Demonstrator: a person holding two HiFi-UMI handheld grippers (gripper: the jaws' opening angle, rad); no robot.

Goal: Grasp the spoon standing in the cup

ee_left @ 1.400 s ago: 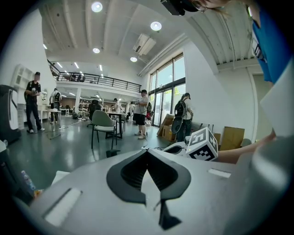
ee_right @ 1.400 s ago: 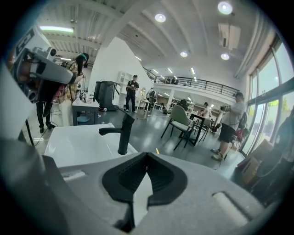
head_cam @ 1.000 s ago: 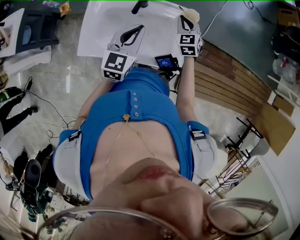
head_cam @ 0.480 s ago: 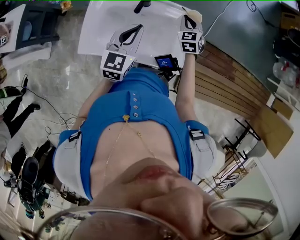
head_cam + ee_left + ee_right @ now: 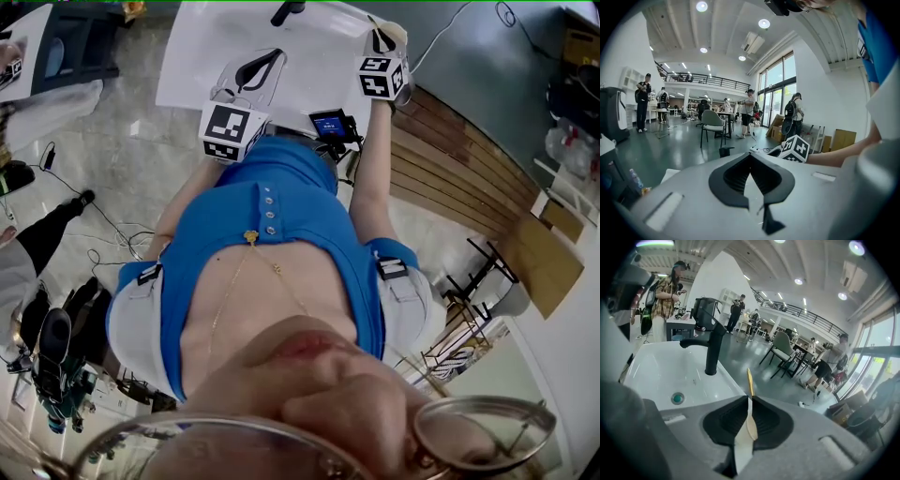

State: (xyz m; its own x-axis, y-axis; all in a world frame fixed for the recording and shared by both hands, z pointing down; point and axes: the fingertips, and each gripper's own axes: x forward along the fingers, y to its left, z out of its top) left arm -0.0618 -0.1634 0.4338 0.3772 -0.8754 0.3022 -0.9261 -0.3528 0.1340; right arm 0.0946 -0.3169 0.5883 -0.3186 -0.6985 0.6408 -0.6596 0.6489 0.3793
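Right gripper point(image 5: 749, 404) is clamped tight on the wooden spoon point(image 5: 750, 380), with the handle poking out past the jaws, just by the white sink point(image 5: 651, 371) and its black faucet point(image 5: 712, 350). Left gripper point(image 5: 751, 159) is pinched together with nothing in it.

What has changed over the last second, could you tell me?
The right gripper moved slightly farther out over the sink, away from the person; its fingers are shut on the spoon. The left gripper hardly moved, shut and empty. A bystander's leg also shifted.
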